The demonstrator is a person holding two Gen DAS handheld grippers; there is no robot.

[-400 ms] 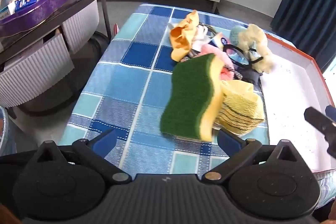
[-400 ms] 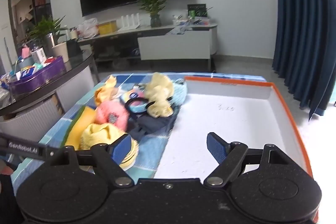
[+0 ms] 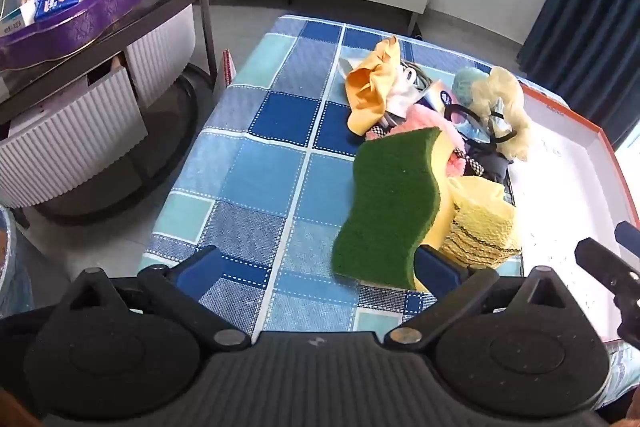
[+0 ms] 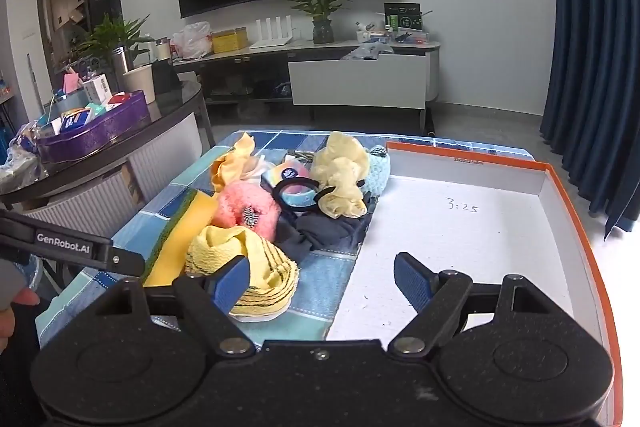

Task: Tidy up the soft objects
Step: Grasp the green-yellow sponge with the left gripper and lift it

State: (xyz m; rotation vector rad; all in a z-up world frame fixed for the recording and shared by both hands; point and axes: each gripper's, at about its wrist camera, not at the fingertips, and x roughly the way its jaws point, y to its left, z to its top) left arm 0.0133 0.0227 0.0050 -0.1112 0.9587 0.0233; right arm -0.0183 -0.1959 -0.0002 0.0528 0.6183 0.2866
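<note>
Since earlier frame: little change; green-and-yellow wavy scouring sponge [image 3: 390, 207] sits slightly nearer left gripper [image 3: 318, 267], tilted on edge against folded yellow striped cloth [image 3: 482, 223]. Left gripper jaws fully spread, nothing held; right pad just beside sponge's near corner, contact unclear. Right gripper [image 4: 322, 281] jaws wide, empty, above cloth edge and white orange-rimmed tray [image 4: 460, 227]. Pile of soft items lies on blue checked tablecloth [image 3: 260, 167], beside tray.

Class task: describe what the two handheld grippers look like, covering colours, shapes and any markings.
Both the left gripper and the right gripper are matte black, with two round housings, angled linkage arms on silver pivots, and blue ribbed fingertips. One arm reads "GenRobot.AI" in white.
</note>
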